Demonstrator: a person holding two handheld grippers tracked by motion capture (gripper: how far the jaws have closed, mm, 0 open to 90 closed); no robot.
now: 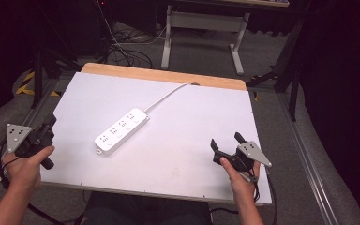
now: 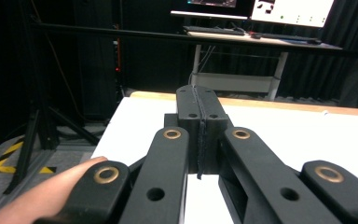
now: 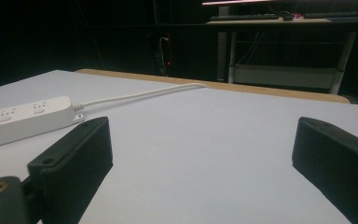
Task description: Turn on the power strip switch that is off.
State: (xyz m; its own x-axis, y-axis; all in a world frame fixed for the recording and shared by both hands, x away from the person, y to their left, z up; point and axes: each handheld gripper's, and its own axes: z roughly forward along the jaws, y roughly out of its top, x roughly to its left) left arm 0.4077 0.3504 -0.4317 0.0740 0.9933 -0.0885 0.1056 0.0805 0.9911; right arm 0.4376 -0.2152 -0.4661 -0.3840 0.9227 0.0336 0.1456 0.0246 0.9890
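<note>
While both hands rest at the near edge, the high view shows a white power strip (image 1: 121, 131) lying diagonally at the middle of the white surface (image 1: 183, 140), its white cable (image 1: 168, 96) running off toward the far wooden edge. The left tongs (image 1: 51, 121) sit at the surface's left edge, well apart from the strip; the right tongs (image 1: 225, 140) hover near the front right corner, jaws spread with nothing between them.

Along the left gripper view, the two black jaws are pressed flat together, empty, above the bare surface, with a thumb (image 2: 60, 186) on the linkage.

From the right gripper view, the jaws stand wide apart, and the power strip (image 3: 25, 119) lies off to the left, its cable (image 3: 140, 93) curving away behind.

My judgement: the strip is smooth and light, so a grab at one end could swing or skid it, and a taut cable could drag it back. Closed left tongs would merely push it unless opened first.

No brand or readable writing shows on the strip; its socket markings are too small to make out.
</note>
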